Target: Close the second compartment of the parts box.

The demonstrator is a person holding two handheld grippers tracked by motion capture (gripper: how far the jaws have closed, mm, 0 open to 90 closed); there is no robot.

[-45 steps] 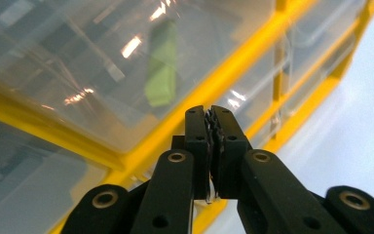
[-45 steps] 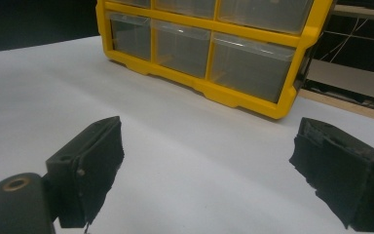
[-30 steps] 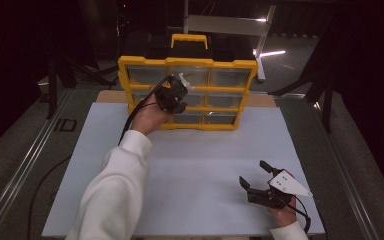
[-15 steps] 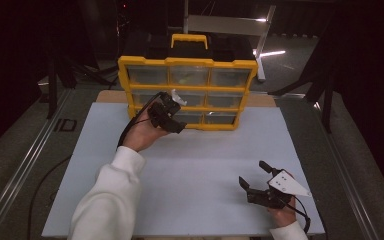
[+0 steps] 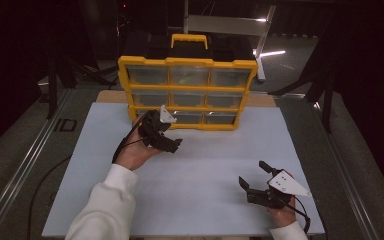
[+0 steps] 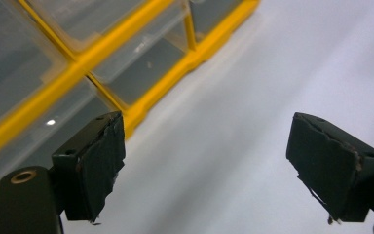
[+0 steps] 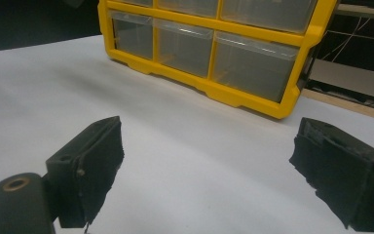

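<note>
Yellow-framed drawer cabinet (image 5: pixel 187 92) is standing just beyond the left gripper (image 5: pixel 172 145), whose jaws have just been opening and are gaping wide, empty. Right gripper (image 5: pixel 252 176) is idling, spread, empty, well apart. Risk: left fingers (image 6: pixel 95 165) clipping a clear drawer front.

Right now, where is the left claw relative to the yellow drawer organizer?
In the high view, the left claw hangs left of centre over the white mat, just in front of the yellow drawer organizer's bottom-left drawers, jaws open and empty.

Bare white mat (image 5: pixel 205 165) lies open; yellow drawer cabinet (image 5: pixel 187 92) blocks its far edge.
</note>
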